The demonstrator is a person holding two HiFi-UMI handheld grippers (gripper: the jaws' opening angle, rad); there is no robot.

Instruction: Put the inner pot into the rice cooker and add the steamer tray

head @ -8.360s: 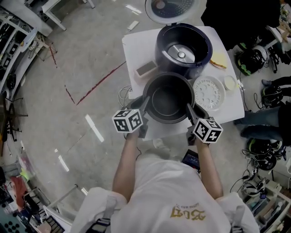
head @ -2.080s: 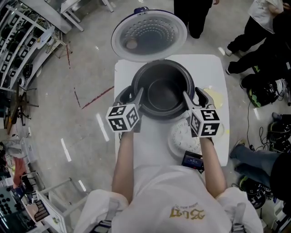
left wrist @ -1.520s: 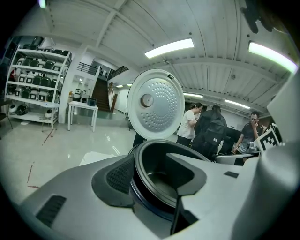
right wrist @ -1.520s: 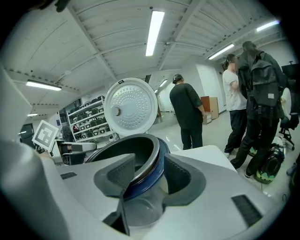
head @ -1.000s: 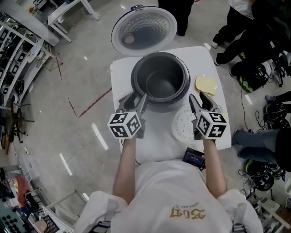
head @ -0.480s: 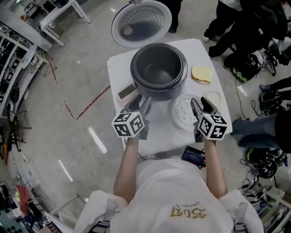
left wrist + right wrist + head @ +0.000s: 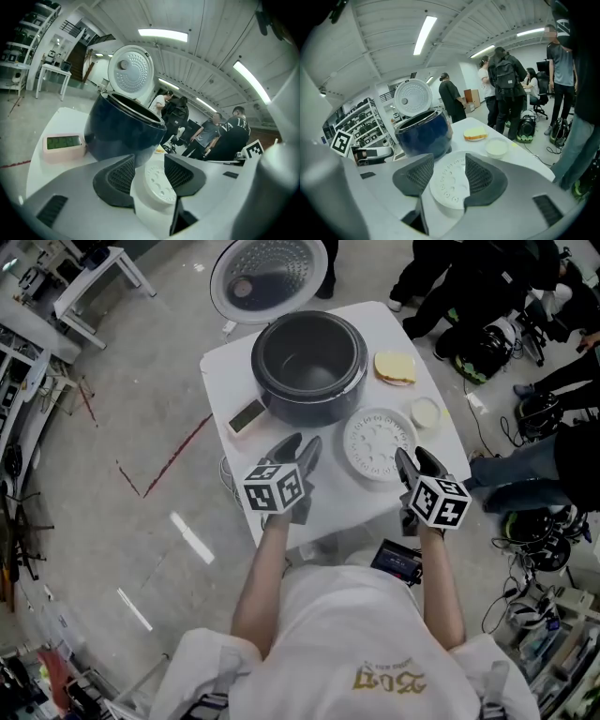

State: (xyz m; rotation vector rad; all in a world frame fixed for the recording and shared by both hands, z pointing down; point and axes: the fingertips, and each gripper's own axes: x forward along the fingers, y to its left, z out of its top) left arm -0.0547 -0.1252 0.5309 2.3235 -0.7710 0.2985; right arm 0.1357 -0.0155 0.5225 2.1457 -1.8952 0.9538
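Now: left hand-held gripper (image 7: 298, 444) and right hand-held gripper (image 7: 418, 461) hang over the near part of the white bench (image 7: 328, 507).
Left jaws: released and just easing inward, with nothing between the pads (image 7: 123, 174).
Right jaws: released and just widening, with nothing clamped.
Steamer tray (image 7: 380, 443): flat on the bench, just ahead of the right hand-held gripper and ahead-right of the left one; it shows through both jaw gaps.
Inner pot (image 7: 302, 362): seated inside the rice cooker (image 7: 309, 411), ahead of the left hand-held gripper.
Lid (image 7: 272, 273): swung open beyond the cooker.
Extras: display unit (image 7: 246, 415) ahead-left of the left hand-held gripper; yellow block (image 7: 395, 367) and white dish (image 7: 425, 412) ahead of the right one.
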